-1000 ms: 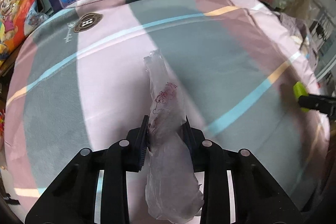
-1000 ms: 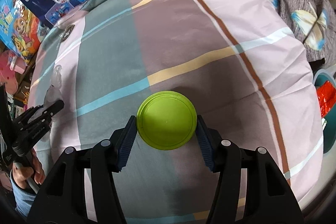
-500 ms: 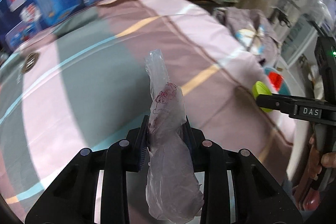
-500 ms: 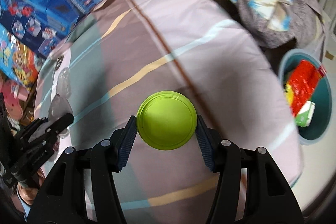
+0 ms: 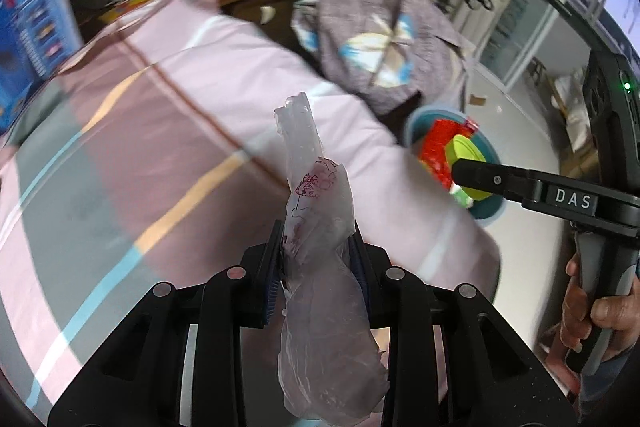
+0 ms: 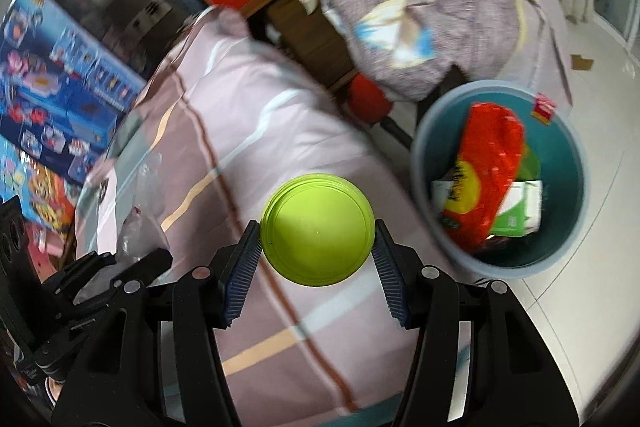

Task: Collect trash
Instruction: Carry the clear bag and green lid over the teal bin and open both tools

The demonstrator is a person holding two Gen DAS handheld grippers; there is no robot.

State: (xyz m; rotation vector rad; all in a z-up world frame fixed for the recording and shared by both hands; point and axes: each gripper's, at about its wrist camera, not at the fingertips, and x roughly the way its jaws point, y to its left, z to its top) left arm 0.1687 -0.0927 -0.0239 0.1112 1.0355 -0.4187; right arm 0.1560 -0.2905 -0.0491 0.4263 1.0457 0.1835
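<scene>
Green lid (image 6: 317,229) beside bin rim (image 6: 440,107)

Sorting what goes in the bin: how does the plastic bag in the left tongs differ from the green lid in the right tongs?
The plastic bag is clear, crumpled and limp; the green lid is opaque, round and rigid. The bag sticks out upright and long; the lid is flat. Both are clamped, in the left tongs and right tongs.

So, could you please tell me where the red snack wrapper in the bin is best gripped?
Grip the upper crumpled end of the red snack wrapper, coming straight down from above: it stands highest in the blue bin, whose wall blocks side approaches.
</scene>
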